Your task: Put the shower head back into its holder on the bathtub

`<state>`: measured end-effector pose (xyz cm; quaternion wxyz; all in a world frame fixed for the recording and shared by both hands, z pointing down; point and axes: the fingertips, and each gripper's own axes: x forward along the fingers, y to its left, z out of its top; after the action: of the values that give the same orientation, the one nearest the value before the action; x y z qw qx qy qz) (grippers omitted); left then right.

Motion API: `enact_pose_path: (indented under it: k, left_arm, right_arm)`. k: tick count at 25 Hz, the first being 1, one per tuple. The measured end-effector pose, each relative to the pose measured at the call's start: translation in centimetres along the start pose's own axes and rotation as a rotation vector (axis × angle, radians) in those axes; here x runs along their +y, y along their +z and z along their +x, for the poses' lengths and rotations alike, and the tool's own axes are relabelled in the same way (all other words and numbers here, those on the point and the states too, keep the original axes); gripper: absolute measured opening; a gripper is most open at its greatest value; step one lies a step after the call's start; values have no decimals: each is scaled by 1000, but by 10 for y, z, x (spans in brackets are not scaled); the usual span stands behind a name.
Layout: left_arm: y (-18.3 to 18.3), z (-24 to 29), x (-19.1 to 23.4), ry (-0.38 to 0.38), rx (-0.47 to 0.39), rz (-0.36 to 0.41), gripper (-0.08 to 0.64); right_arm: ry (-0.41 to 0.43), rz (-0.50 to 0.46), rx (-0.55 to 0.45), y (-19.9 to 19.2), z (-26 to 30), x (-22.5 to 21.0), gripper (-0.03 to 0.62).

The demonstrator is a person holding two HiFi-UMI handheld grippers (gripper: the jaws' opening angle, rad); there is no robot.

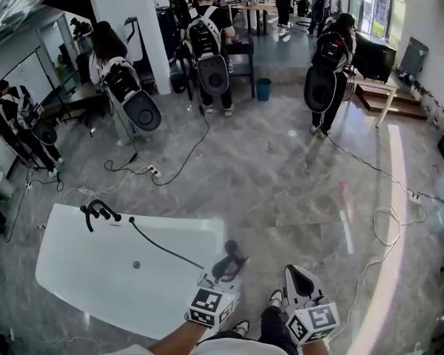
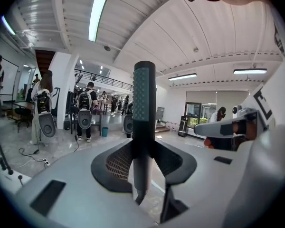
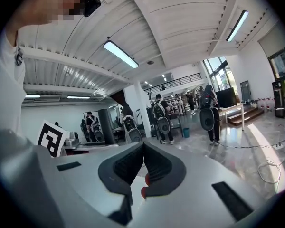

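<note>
The person is standing at the near right corner of the white bathtub, a grey floor spreading out beyond it; the left tongs are clamping the shower head, which in the left gripper view is standing upright between the jaws as a dark handle with a pale dotted face, pressed on both sides; the right tongs are sitting with their jaws closed together, nothing between them, and in the head view they are hanging just beside the left ones, off the tub's edge.

A dark hose is running from the held shower head across the tub's rim to a point near the black faucet and holder at the far left end of the tub; the holder is showing nothing in it, and it is lying well apart from the shower head.

So the pickup is looking done, while the placing is not; by my reading, what is remaining is bringing the head along the tub to the holder, lining its handle up with the cradle, seating it, and letting go; the hose may be needing slack so it is not tugging the head off line.
</note>
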<state>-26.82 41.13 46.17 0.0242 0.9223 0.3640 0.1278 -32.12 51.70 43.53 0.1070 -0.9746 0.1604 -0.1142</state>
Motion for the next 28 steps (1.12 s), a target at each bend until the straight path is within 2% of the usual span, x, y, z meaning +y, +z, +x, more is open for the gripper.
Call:
enact_pose_path:
  k: [12,15,21,28]
  left_arm:
    - [32,86,45,250,-53,-54,132]
    - [44,105,52,297,-55,-49,132]
    - [59,132,70,336,-48,-44,132]
    - [76,158,121,389,-52,-49,132]
  right_arm:
    - [269,-24,11,41,99,-73,15]
    - [310,-12,0,55,115,-90,15]
    - [368,8,0,68,154,-102,15]
    - [452,-5,37,80,225,-91,15]
